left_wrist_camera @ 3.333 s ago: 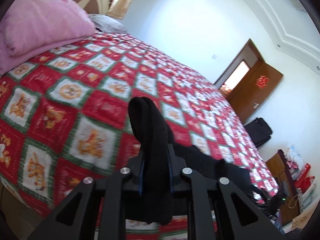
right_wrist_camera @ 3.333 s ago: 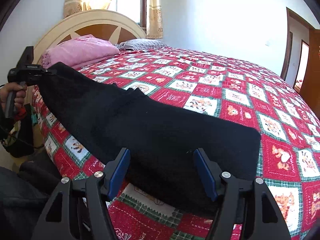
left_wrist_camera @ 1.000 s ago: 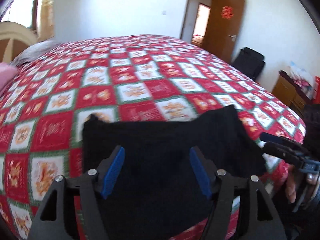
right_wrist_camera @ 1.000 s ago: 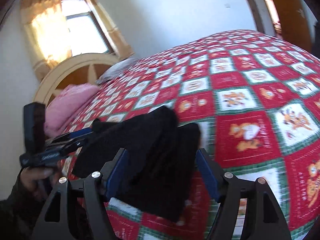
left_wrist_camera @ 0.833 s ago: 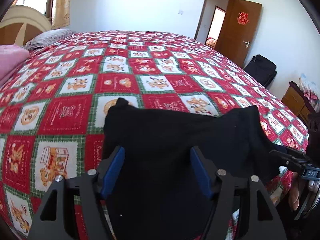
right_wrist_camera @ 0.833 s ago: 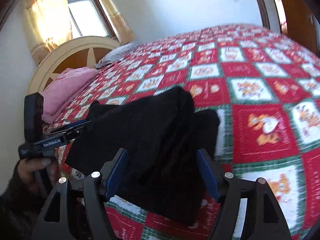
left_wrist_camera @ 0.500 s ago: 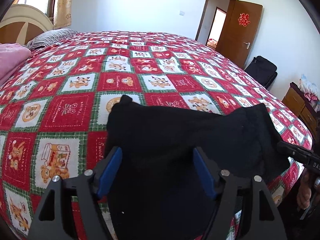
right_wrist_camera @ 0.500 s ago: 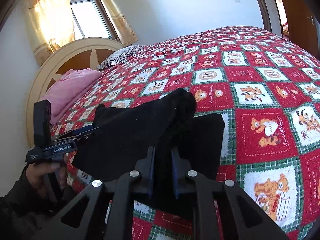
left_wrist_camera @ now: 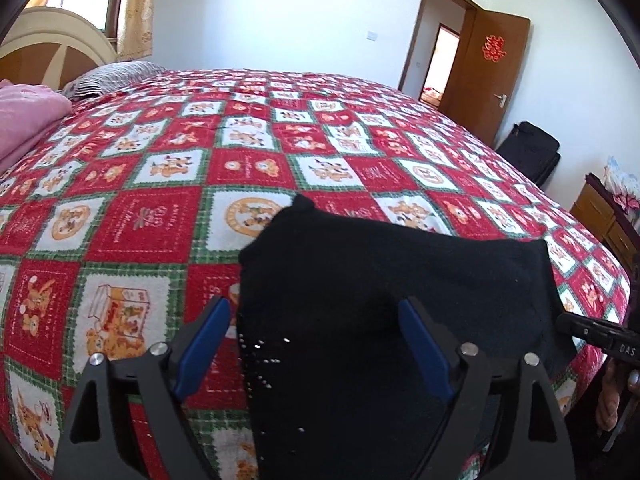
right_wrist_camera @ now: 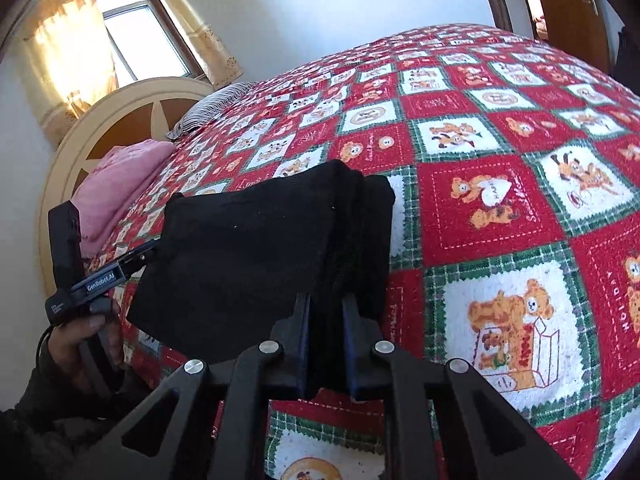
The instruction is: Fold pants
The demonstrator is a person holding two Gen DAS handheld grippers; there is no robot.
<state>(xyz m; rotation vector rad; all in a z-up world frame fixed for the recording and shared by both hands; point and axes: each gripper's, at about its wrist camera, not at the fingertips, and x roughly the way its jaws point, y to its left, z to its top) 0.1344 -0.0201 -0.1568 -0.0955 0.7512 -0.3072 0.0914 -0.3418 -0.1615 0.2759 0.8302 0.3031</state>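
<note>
The black pants (left_wrist_camera: 380, 280) lie folded into a wide pad on the red patchwork bedspread (left_wrist_camera: 160, 220), near its front edge. My left gripper (left_wrist_camera: 313, 306) straddles the pad's near left part. Its jaws are opening, and the blue pads (left_wrist_camera: 204, 340) stand clear of the cloth on both sides. My right gripper (right_wrist_camera: 326, 300) is shut on the thick folded right edge of the pants (right_wrist_camera: 248, 248). Seen from the right wrist, the left gripper (right_wrist_camera: 148, 252) sits at the pad's left end, held by a hand (right_wrist_camera: 80, 340). The right gripper's tip (left_wrist_camera: 568, 322) shows at the right edge of the left wrist view.
A pink blanket (right_wrist_camera: 116, 184) and a striped pillow (left_wrist_camera: 112, 80) lie by the round headboard (right_wrist_camera: 120, 120). Beyond the bed are a brown door (left_wrist_camera: 484, 72), a black suitcase (left_wrist_camera: 528, 152) and a wooden cabinet (left_wrist_camera: 600, 216). Bedspread stretches wide behind the pants.
The stretched pants were laid down folded. The left gripper, earlier shut on the cloth, let go and its jaws spread wider. The right gripper closed on the folded right edge.
</note>
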